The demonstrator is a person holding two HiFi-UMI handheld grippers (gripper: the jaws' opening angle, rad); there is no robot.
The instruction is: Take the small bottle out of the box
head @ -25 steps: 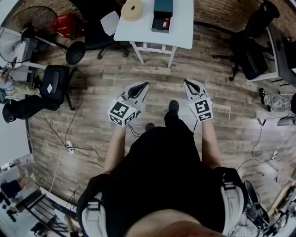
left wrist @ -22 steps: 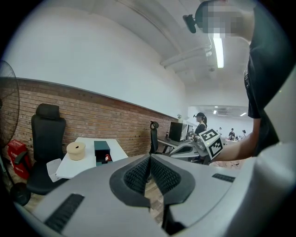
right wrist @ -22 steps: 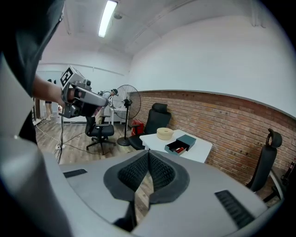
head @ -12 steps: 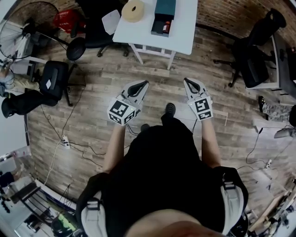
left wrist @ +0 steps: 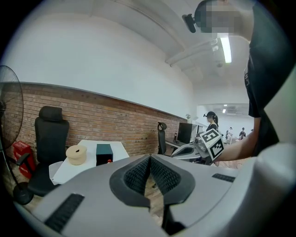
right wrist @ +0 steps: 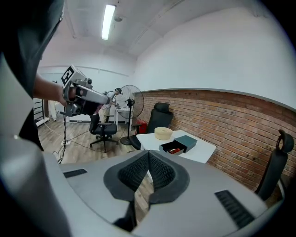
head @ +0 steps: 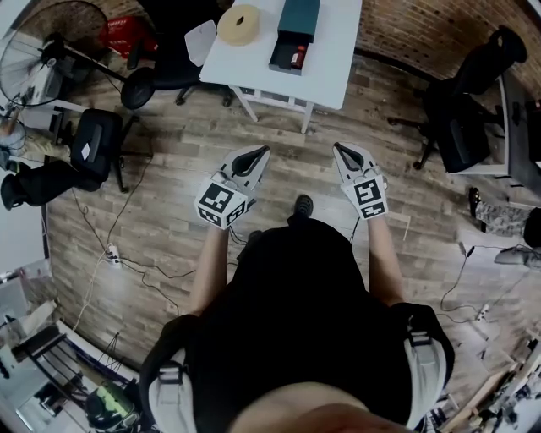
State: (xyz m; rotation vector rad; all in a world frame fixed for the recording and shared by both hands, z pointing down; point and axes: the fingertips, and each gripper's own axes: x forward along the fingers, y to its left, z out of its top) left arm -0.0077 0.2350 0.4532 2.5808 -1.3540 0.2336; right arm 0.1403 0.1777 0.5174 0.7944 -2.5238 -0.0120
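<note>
Left gripper point(head: 265, 150): jaws closed together with nothing between them, held over the floor and pointing toward the table
Right gripper point(head: 337, 146): jaws closed as well, empty, level with the left one and apart from it
Markers: the cube point(head: 221, 204) on each gripper carries black-and-white square patterns
Box point(head: 297, 15): dark teal, on the white table point(head: 338, 51), its drawer pulled open toward the table's near edge
Small bottle point(head: 297, 57): red, lying in the open drawer; any print on it is too small to read
Roll point(head: 239, 24): beige ring, left of the box, close to the table's left edge
Open room: bare wooden floor point(head: 279, 127) lies between both grippers and the table, which is well apart from them
Sides: a black chair point(head: 165, 68) and a fan point(head: 51, 42) stand left of the table, another black chair point(head: 465, 101) stands to the right
Floor edge: cables point(head: 127, 262) run along the planks at the left
</note>
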